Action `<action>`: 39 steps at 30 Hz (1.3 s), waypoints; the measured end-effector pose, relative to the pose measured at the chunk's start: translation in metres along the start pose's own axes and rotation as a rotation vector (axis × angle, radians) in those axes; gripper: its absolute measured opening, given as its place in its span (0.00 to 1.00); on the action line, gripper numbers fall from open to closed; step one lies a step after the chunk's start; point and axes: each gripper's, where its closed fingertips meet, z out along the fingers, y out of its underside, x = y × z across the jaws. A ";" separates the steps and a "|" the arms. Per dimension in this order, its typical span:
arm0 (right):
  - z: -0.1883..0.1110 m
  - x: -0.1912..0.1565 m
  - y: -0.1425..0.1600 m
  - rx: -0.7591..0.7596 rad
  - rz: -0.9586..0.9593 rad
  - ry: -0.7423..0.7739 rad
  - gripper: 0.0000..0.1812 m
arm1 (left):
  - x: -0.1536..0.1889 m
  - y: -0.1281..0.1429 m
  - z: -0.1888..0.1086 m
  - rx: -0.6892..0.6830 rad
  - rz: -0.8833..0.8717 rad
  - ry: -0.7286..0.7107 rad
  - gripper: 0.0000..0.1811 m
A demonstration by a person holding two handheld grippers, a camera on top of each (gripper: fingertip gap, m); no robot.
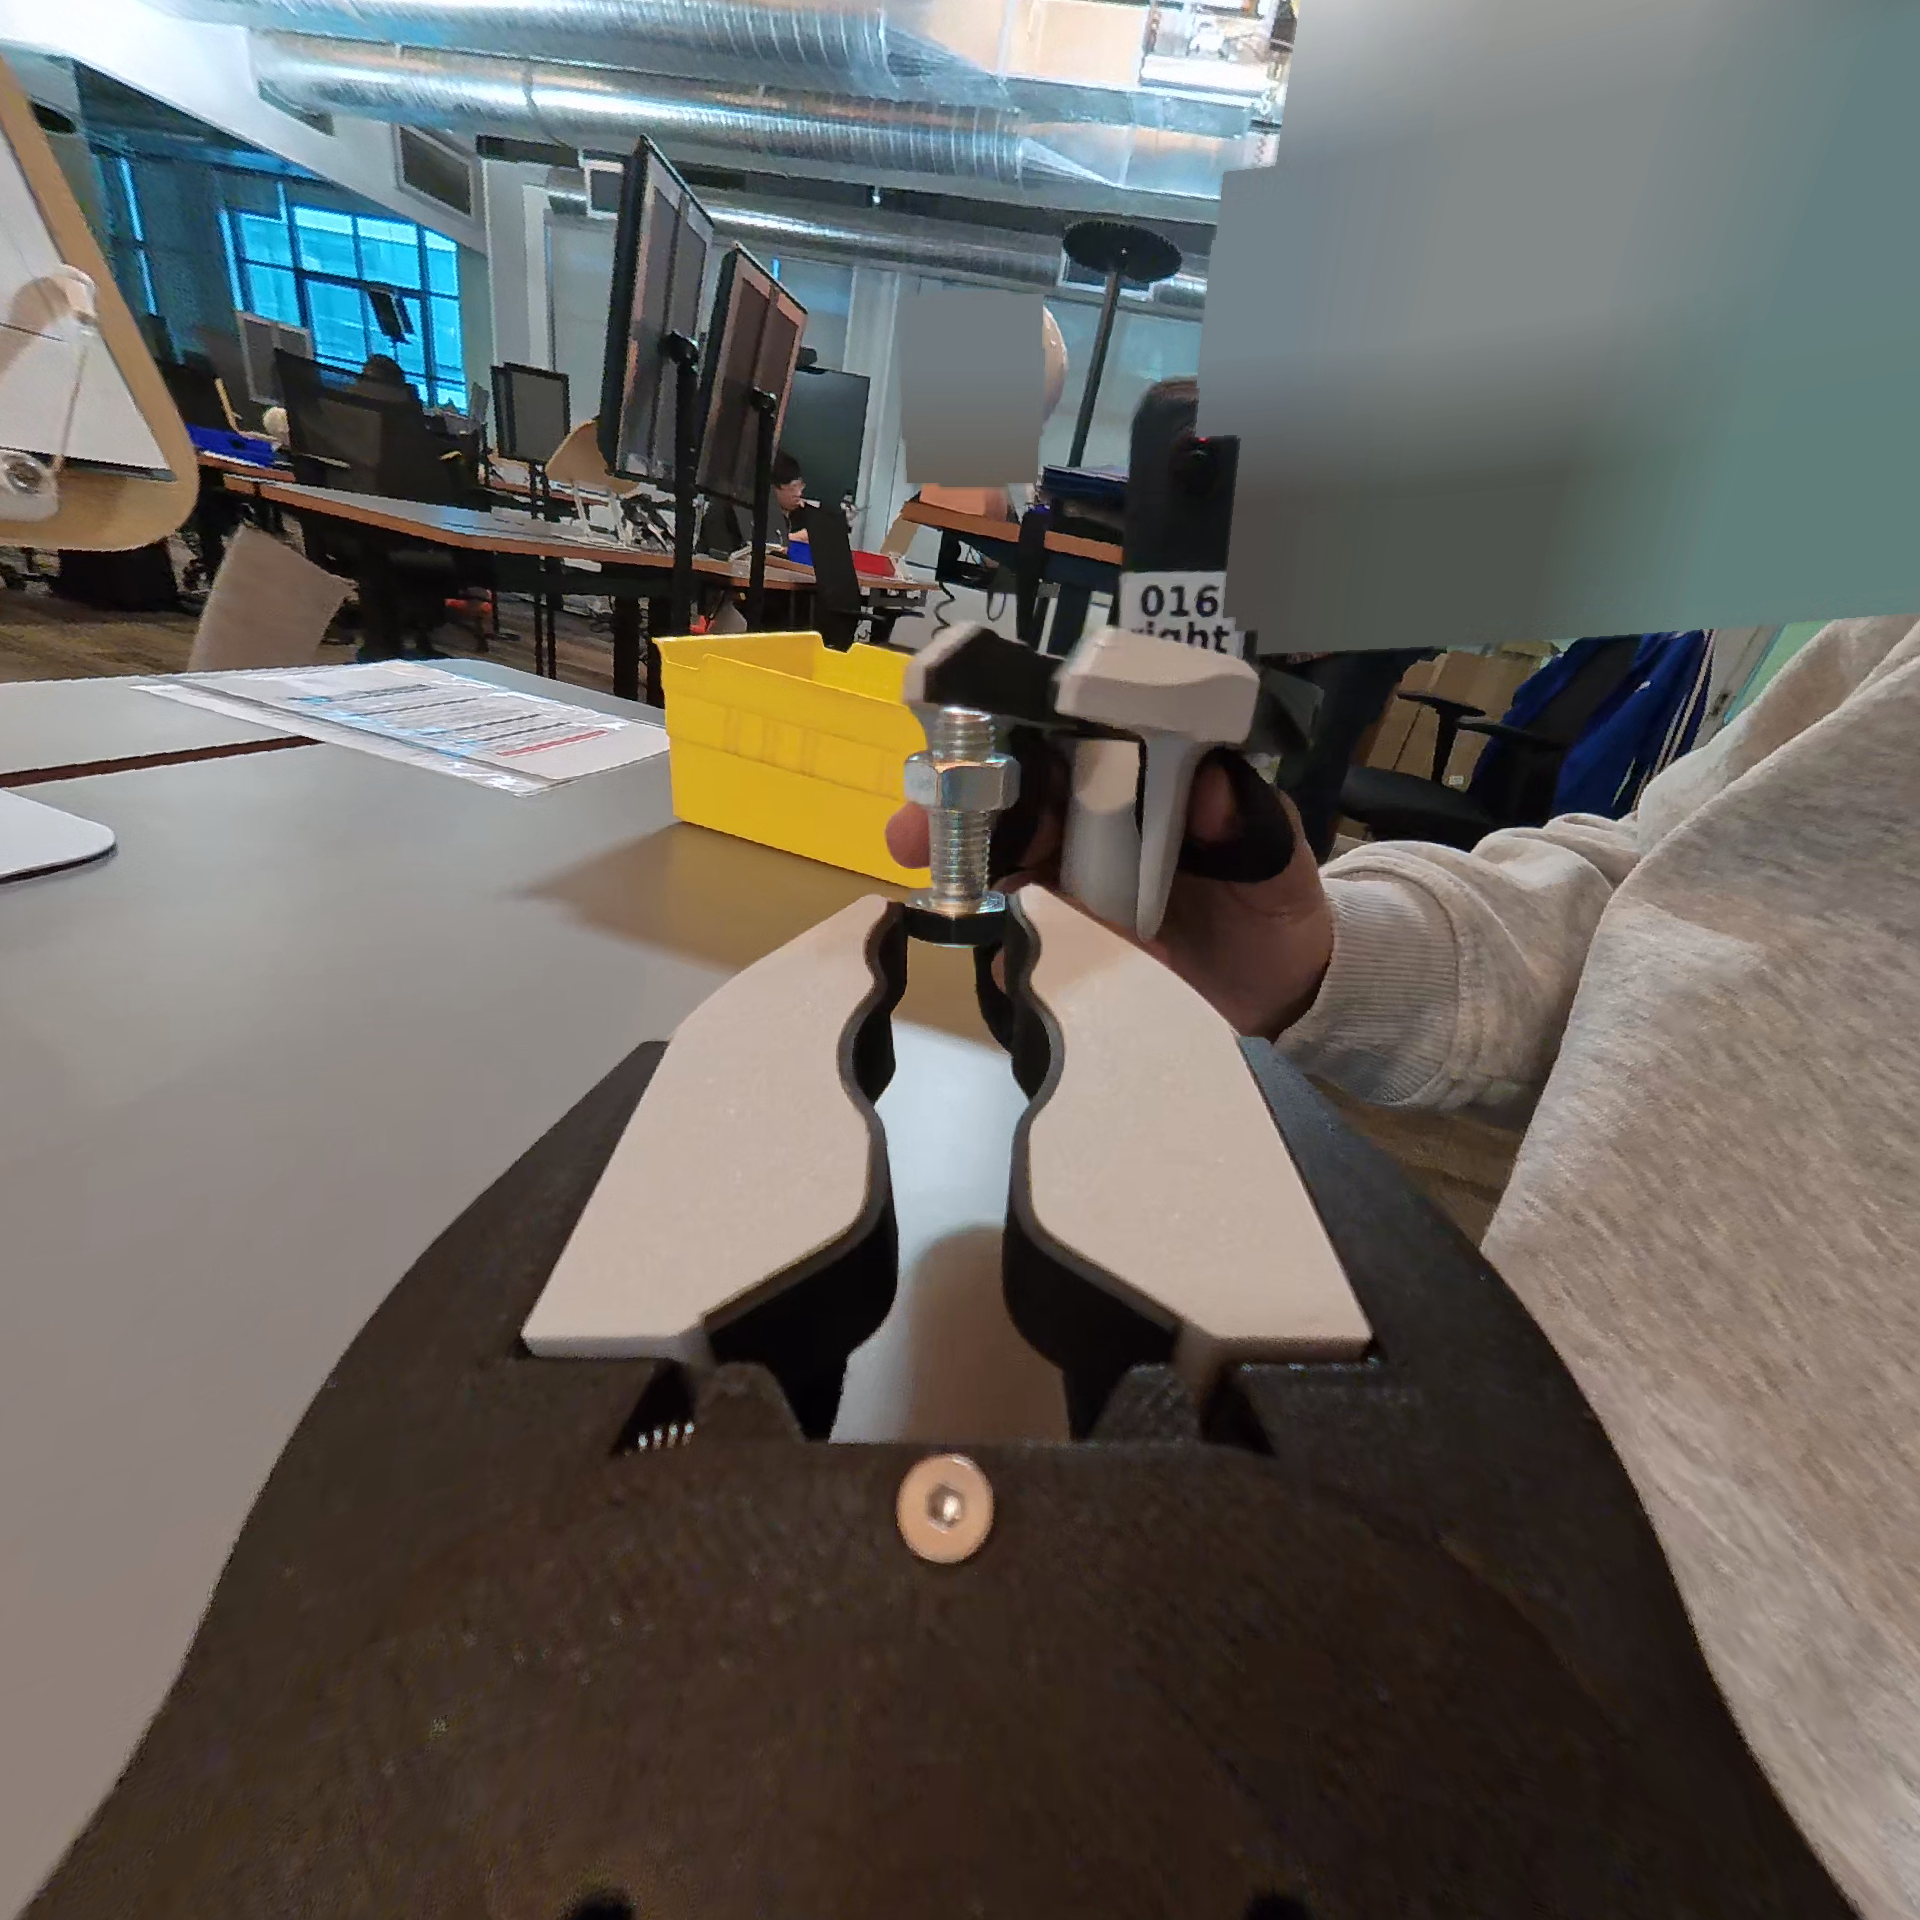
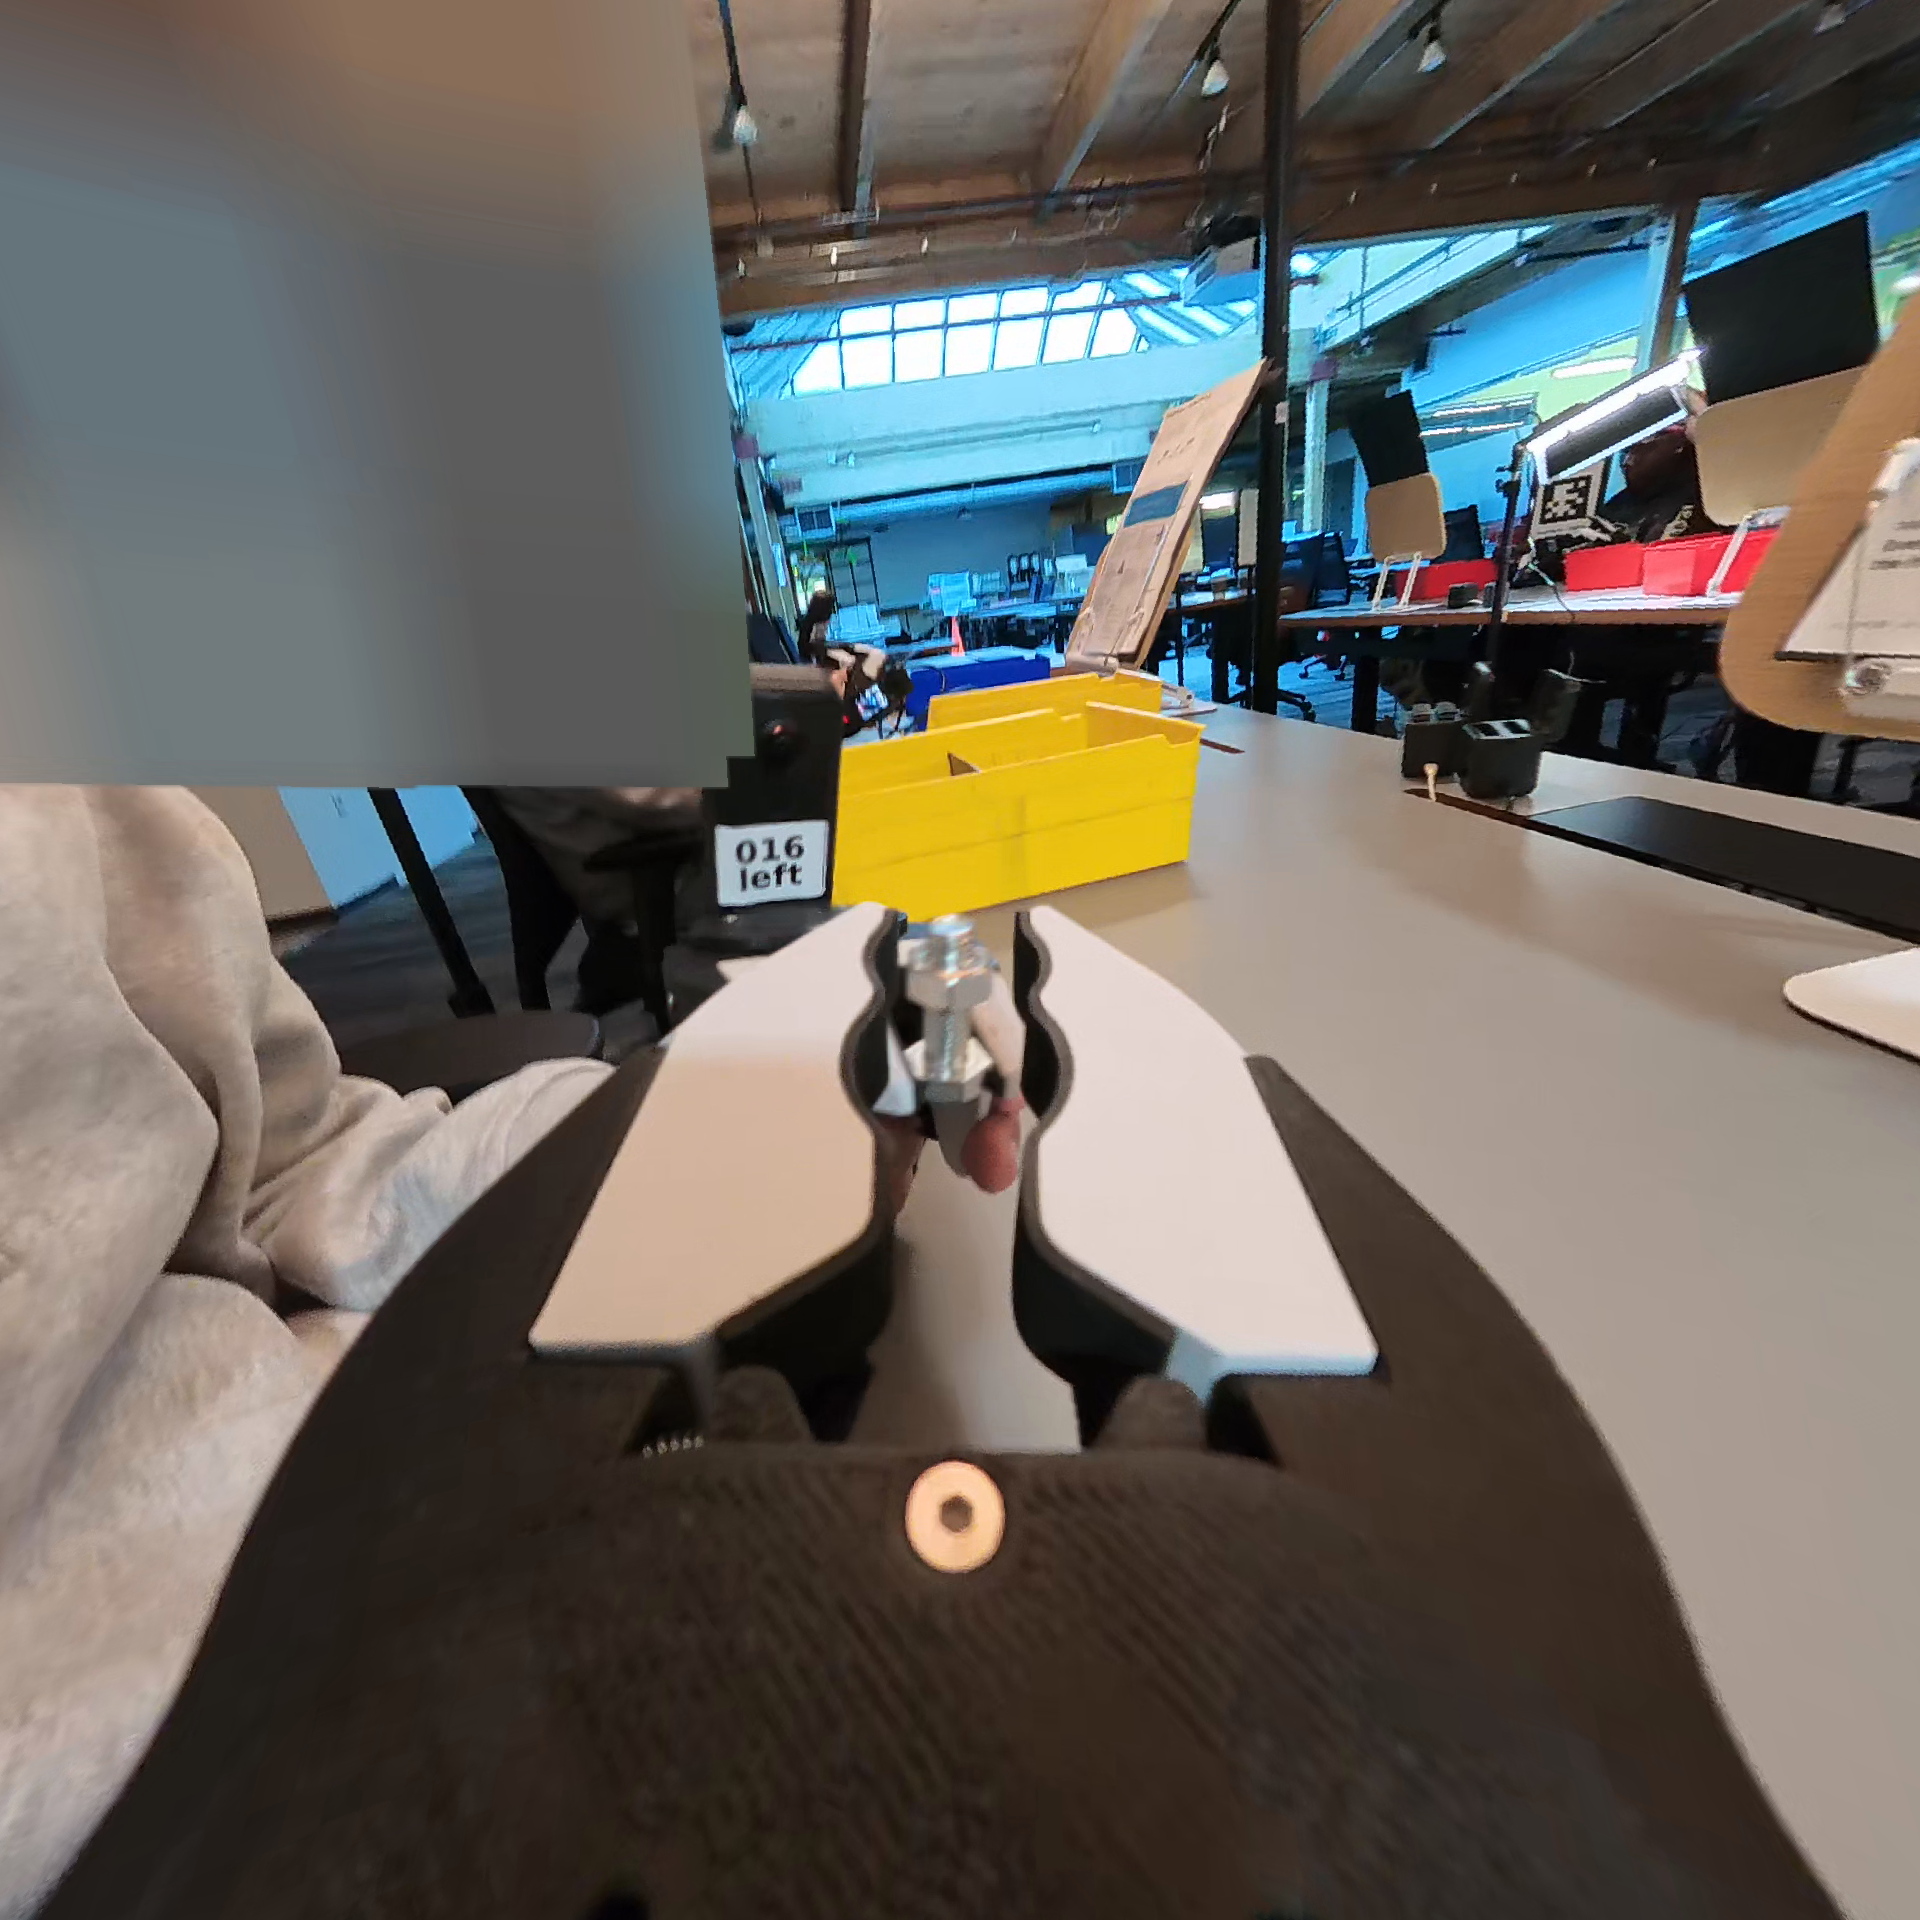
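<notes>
My left gripper (image 1: 951,920) is shut on the hex head of a silver bolt (image 1: 958,847) and holds it upright above the grey table (image 1: 312,987), thread up. A silver nut (image 1: 961,779) sits partway down the thread. My right gripper (image 1: 1049,670) comes in from the right, held in a bare hand, its jaws apart; one finger (image 1: 971,670) hovers just over the bolt's top. In the right wrist view the bolt (image 2: 940,1029) and nut (image 2: 940,971) show between the spread fingers of my right gripper (image 2: 956,925), close to the left one.
A yellow bin (image 1: 769,748) stands on the table just behind the grippers, and shows in the right wrist view (image 2: 1018,800). A laminated sheet (image 1: 416,717) and a white stand foot (image 1: 42,831) lie at the left. A person's grey sleeve (image 1: 1558,935) fills the right side. Only a small space, under 4 cm, lies between the two pairs of fingers.
</notes>
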 end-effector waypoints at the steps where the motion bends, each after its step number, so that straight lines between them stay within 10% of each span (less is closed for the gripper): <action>1: 0.001 -0.001 0.002 -0.012 -0.010 -0.001 0.11 | -0.002 -0.001 -0.001 0.009 -0.008 -0.007 0.10; 30: 0.006 0.002 0.022 -0.142 0.019 0.026 0.05 | -0.005 -0.002 0.000 0.030 -0.061 -0.002 0.15; 39: -0.081 0.064 -0.096 -0.179 -0.239 0.498 0.05 | -0.008 -0.009 -0.003 0.075 -0.086 -0.014 0.18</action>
